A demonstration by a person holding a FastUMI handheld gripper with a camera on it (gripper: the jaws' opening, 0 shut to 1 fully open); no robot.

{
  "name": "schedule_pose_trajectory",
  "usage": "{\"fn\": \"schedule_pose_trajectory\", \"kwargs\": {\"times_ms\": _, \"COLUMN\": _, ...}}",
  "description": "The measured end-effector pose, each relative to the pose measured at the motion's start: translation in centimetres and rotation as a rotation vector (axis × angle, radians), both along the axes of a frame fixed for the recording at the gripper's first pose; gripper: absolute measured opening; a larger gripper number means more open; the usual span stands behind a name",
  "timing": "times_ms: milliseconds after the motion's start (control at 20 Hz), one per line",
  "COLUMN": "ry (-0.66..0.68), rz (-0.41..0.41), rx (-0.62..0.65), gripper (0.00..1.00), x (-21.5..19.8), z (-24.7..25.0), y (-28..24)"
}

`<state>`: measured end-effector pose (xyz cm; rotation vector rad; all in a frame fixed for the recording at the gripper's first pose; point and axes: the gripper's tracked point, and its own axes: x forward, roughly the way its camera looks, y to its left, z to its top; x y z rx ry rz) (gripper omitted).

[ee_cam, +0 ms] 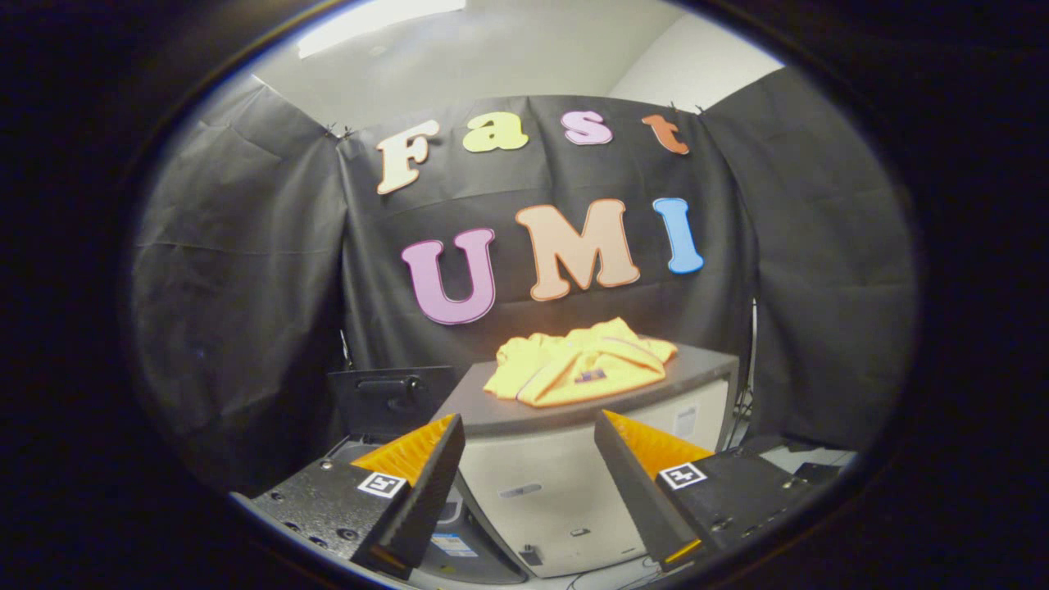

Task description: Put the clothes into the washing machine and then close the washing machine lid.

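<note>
Yellow clothes (580, 362) lie bunched on the grey top of the washing machine (574, 483), toward its back edge, long axis crosswise, straight ahead of and beyond the gripper (529, 459), whose fingers stand wide apart and hold nothing, well short of the heap

The gripper (529, 426) hangs with jaws wide apart, gripping nothing.
</note>
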<state>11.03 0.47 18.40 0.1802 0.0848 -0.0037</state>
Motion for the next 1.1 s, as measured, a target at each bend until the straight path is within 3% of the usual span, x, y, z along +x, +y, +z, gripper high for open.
{"fn": "schedule_pose_trajectory", "kwargs": {"times_ms": 400, "ry": 0.156, "rz": -0.02, "rx": -0.238, "gripper": 0.99, "x": 12.5, "z": 2.2, "y": -3.3}}
{"fn": "schedule_pose_trajectory", "kwargs": {"times_ms": 700, "ry": 0.375, "rz": -0.06, "rx": -0.152, "gripper": 0.97, "x": 20.9, "z": -3.7, "y": -6.2}}
{"fn": "schedule_pose_trajectory", "kwargs": {"times_ms": 900, "ry": 0.483, "rz": -0.036, "rx": -0.194, "gripper": 0.95, "x": 23.6, "z": -7.1, "y": -5.2}}
{"fn": "schedule_pose_trajectory", "kwargs": {"times_ms": 1000, "ry": 0.532, "rz": -0.063, "rx": -0.244, "gripper": 0.91, "x": 24.1, "z": -8.3, "y": -5.9}}
{"fn": "schedule_pose_trajectory", "kwargs": {"times_ms": 1100, "ry": 0.57, "rz": -0.077, "rx": -0.188, "gripper": 0.84, "x": 23.6, "z": -9.1, "y": -5.6}}
